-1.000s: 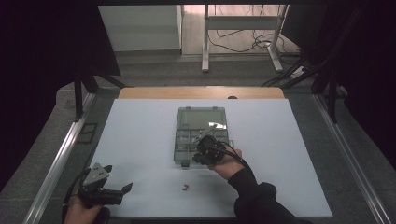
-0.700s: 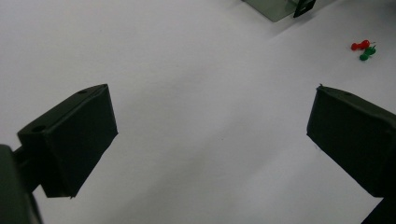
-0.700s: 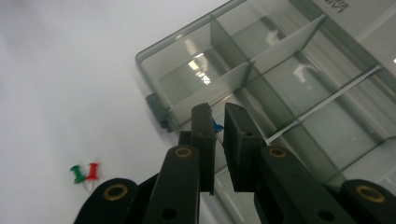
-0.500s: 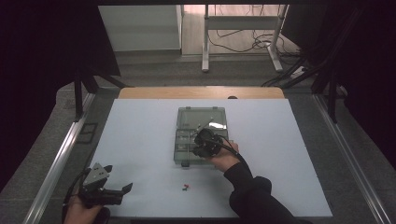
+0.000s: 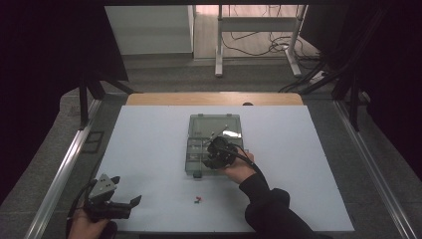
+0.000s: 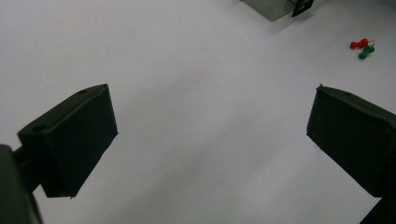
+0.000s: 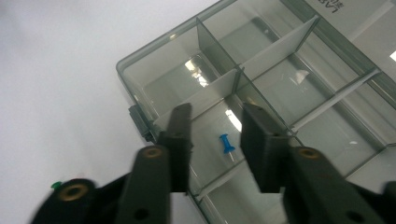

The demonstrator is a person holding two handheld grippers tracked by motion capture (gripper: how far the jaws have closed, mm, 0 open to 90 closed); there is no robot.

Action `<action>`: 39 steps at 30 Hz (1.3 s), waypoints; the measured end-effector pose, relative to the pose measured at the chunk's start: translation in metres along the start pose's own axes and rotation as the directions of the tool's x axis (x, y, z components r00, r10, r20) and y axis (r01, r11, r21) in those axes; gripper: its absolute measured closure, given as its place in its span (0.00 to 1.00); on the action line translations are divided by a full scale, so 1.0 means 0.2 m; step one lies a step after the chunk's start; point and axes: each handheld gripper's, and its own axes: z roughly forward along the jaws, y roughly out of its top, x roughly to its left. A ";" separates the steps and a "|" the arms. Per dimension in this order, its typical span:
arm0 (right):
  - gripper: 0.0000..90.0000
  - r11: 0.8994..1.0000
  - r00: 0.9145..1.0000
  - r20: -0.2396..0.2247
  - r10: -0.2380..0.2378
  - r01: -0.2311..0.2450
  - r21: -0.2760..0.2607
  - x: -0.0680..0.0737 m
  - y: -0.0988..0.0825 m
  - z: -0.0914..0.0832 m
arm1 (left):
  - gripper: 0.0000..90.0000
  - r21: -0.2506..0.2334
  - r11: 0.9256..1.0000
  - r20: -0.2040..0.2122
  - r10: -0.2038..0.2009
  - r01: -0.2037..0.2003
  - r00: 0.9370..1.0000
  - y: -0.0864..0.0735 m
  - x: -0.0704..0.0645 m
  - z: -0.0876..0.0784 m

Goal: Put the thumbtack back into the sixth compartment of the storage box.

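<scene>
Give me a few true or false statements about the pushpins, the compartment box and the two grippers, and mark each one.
1. A blue pushpin lies in a compartment of the clear box. True.
2. The right gripper clamps the blue pushpin. False: its jaws have just been opening and stand apart, with the pin lying loose below them.
3. A red pushpin and a green pushpin lie on the white table outside the box. True.
4. The left gripper holds the red pushpin. False: its jaws are wide open over bare table.
5. The box lid is closed. False: it is open.
</scene>
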 end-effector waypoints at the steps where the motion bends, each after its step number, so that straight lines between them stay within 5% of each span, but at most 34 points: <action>1: 0.64 1.000 1.000 0.000 0.005 -0.005 -0.003 0.00 0.00 -0.01 | 0.02 -0.001 1.000 0.000 0.001 -0.001 1.000 0.00 0.00 0.00; 12: 0.20 0.999 1.000 -0.002 0.016 -0.016 -0.041 0.03 -0.03 -0.06 | 0.02 0.000 1.000 0.000 0.004 -0.004 1.000 0.00 0.00 0.00; 19: 0.05 0.999 1.000 -0.012 0.025 -0.025 -0.046 0.06 -0.06 -0.08 | 0.02 -0.003 1.000 0.000 0.002 -0.002 1.000 0.00 0.00 0.00; 28: 0.03 1.000 1.000 0.008 -0.002 0.002 -0.019 0.13 -0.10 -0.11 | 0.02 -0.001 1.000 0.000 0.006 -0.006 1.000 0.00 0.00 0.00; 39: 0.28 1.000 1.000 0.002 -0.014 0.014 -0.007 0.18 -0.11 -0.13 | 0.02 -0.001 1.000 0.000 0.006 -0.006 1.000 0.00 0.00 0.00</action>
